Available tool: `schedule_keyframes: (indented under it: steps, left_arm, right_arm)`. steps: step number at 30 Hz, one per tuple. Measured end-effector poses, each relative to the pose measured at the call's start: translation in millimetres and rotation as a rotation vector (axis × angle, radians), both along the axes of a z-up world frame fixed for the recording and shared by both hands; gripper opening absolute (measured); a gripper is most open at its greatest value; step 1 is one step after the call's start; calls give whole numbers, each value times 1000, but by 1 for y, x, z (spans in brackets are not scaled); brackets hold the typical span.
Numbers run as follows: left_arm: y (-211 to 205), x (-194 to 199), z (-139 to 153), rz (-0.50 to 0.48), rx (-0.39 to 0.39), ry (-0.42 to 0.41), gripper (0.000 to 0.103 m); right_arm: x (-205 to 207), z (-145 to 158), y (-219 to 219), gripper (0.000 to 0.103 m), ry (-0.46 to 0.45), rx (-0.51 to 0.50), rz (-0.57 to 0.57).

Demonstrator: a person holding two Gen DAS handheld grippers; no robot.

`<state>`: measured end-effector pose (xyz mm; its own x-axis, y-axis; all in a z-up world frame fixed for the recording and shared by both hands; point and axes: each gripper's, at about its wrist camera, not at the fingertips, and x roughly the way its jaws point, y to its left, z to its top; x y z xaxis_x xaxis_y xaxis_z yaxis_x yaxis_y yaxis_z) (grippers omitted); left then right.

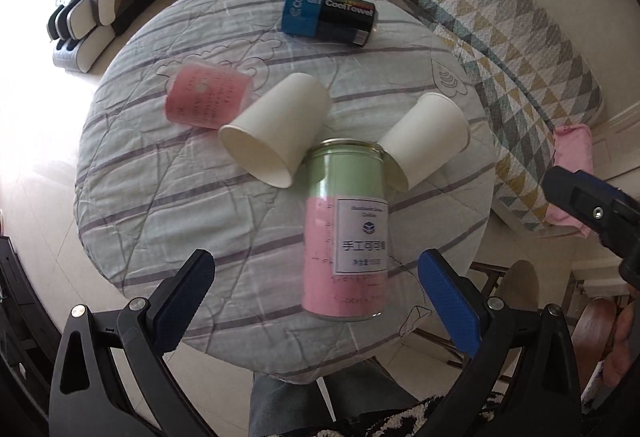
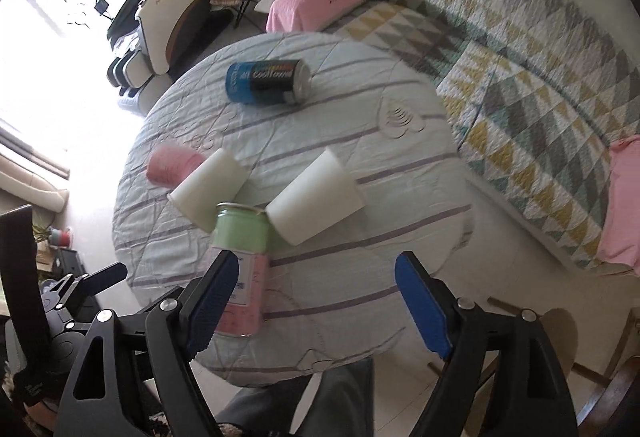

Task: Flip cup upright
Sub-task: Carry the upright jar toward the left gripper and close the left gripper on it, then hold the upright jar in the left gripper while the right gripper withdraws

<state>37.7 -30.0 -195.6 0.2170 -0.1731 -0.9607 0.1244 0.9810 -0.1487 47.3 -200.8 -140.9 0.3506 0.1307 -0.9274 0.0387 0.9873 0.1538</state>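
Note:
Two white paper cups lie on their sides on the round table [image 1: 140,197]. The left cup [image 1: 280,129] has its mouth facing me; the right cup [image 1: 428,137] lies beside it. In the right wrist view they show as the left cup [image 2: 210,187] and the right cup [image 2: 316,197]. A green and pink can [image 1: 346,233] lies between them, also in the right wrist view [image 2: 242,265]. My left gripper [image 1: 316,293] is open and empty, hovering above the table's near edge. My right gripper [image 2: 316,301] is open and empty, to the right of the left one.
A pink canister [image 1: 206,95] lies left of the cups and a blue and black CoolTowel can [image 1: 330,15] lies at the far side. A patterned sofa [image 1: 500,37] curves behind the table. A massage chair [image 2: 168,5] stands at far left. Wooden chairs [image 1: 520,285] stand near the front.

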Motion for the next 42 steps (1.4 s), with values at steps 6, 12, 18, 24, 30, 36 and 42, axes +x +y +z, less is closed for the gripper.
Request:
schedule_keyframes:
  steps: [6, 12, 18, 24, 30, 36, 42]
  left_arm:
    - [-32, 5, -18, -30, 35, 18, 103]
    - [-43, 15, -41, -22, 128, 43, 96]
    - [-45, 26, -63, -6, 130, 83, 75]
    - [-48, 27, -61, -18, 105, 55, 70]
    - [-38, 17, -37, -8, 85, -1, 70]
    - [-29, 17, -14, 23, 9, -109, 70]
    - [-27, 10, 9, -17, -80, -407, 71]
  right_arm:
    - [-6, 4, -35, 82, -22, -31, -5]
    - [-9, -19, -65, 82, 19, 5, -41]
    - [-8, -35, -66, 82, 31, 16, -26]
    - [-9, -44, -65, 82, 53, 33, -13]
    - [-11, -42, -67, 82, 46, 56, -17]
    - [-13, -36, -61, 82, 13, 64, -3]
    - [-15, -45, -63, 82, 36, 55, -18]
